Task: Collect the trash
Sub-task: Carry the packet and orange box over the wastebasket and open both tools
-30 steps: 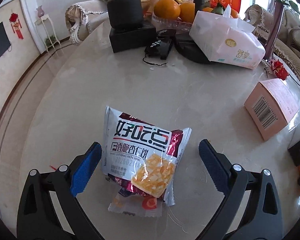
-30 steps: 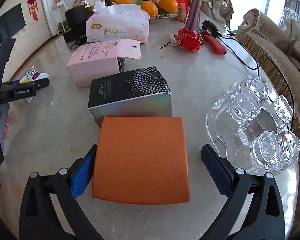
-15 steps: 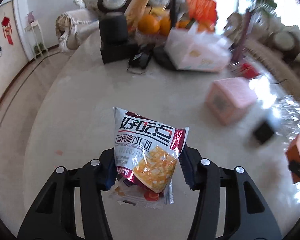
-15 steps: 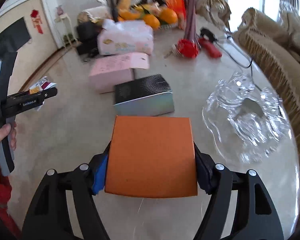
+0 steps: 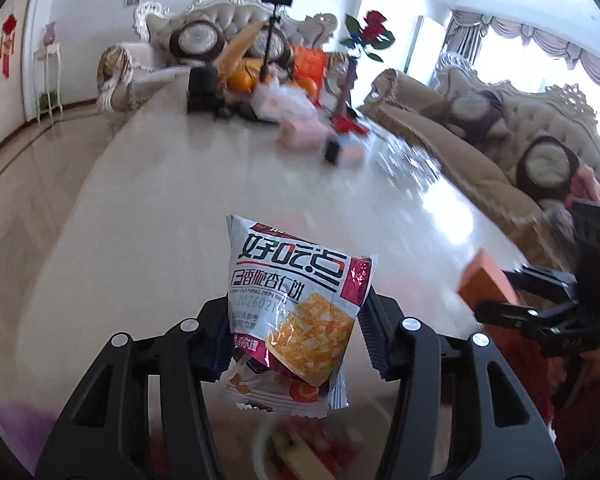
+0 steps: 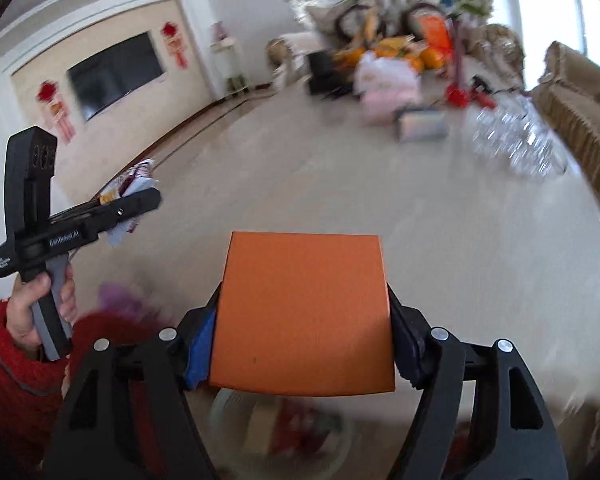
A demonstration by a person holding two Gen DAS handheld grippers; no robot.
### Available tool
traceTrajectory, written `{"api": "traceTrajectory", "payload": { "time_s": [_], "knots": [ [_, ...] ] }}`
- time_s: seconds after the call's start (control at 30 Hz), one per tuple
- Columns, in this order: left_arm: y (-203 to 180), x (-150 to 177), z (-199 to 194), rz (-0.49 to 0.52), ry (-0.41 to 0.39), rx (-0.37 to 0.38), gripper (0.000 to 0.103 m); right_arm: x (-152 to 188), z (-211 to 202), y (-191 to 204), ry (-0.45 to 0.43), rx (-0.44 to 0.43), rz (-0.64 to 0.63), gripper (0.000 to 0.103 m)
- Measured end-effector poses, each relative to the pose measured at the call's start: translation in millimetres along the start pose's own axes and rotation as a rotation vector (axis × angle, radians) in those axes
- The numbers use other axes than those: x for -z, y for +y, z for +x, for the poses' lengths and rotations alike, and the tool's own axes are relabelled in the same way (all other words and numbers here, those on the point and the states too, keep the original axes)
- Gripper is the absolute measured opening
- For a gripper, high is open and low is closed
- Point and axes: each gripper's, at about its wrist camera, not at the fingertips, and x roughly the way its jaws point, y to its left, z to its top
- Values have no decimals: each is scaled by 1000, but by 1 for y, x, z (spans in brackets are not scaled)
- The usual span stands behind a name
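We find the left gripper (image 5: 296, 336) clamped on snack wrappers (image 5: 296, 304) and the right gripper (image 6: 302, 344) clamped on an orange box (image 6: 304, 312), both above the bin (image 6: 236, 432). The loose lower wrapper may slip and miss the bin.

A glossy, crinkled plastic snack wrapper (image 5: 296, 312) catches the light above a polished stone-look tabletop (image 5: 172, 208); the orange box (image 6: 304, 312) looks like matt, smooth cardboard, beside a fuzzy red sleeve (image 6: 16, 376).
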Motion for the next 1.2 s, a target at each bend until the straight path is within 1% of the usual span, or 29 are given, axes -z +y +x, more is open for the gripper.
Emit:
{"api": "traceTrajectory", "payload": {
  "time_s": [0.07, 0.13, 0.17, 0.2, 0.27, 0.33, 0.4, 0.5, 0.6, 0.63, 0.67, 0.7, 0.77, 0.8, 0.83, 0.87, 0.9, 1.0, 1.07, 1.2],
  "knots": [
    [-9, 31, -12, -28, 43, 10, 52, 22, -5, 17, 51, -29, -25, 68],
    [-17, 59, -16, -41, 97, 14, 53, 41, -5, 30, 101, -31, -62, 68],
    [-22, 75, -14, -32, 131, -3, 53, 51, 0, 34, 135, -30, -68, 68],
    [-24, 85, -10, -27, 154, -17, 53, 62, 10, 35, 187, -44, -56, 68],
    [-26, 108, 8, -31, 230, -37, 53, 78, 30, 35, 254, -49, -47, 68],
    [-24, 129, 30, -51, 309, -57, 53, 96, 60, 34, 348, -29, -54, 68],
    [-19, 148, 58, -74, 406, -66, 53, 111, 91, 34, 430, 2, -81, 68],
    [-12, 169, 90, -75, 502, -94, 53, 124, 124, 34, 496, 56, -119, 68],
    [-8, 188, 111, -100, 574, -82, 55, 135, 143, 33, 542, 70, -100, 68],
    [-8, 192, 114, -105, 588, -76, 60, 137, 145, 32, 545, 74, -98, 68],
    [-7, 197, 116, -112, 597, -66, 67, 138, 146, 30, 545, 84, -101, 68],
    [-7, 201, 117, -114, 597, -67, 70, 138, 145, 30, 545, 94, -107, 69],
    [-6, 203, 117, -110, 596, -83, 85, 142, 144, 26, 548, 113, -128, 71],
    [-5, 203, 116, -107, 588, -83, 88, 144, 143, 25, 549, 121, -131, 79],
    [-7, 202, 117, -106, 582, -82, 92, 145, 142, 24, 548, 126, -129, 84],
    [-7, 202, 115, -103, 570, -87, 94, 146, 143, 21, 544, 128, -126, 86],
    [-8, 201, 114, -99, 564, -91, 94, 146, 144, 20, 542, 130, -122, 90],
    [-12, 194, 113, -89, 550, -99, 94, 145, 141, 21, 529, 145, -135, 91],
    [-13, 192, 112, -88, 543, -98, 94, 144, 139, 23, 521, 153, -155, 96],
    [-15, 187, 106, -88, 526, -89, 94, 141, 126, 29, 488, 152, -184, 95]
  ]
}}
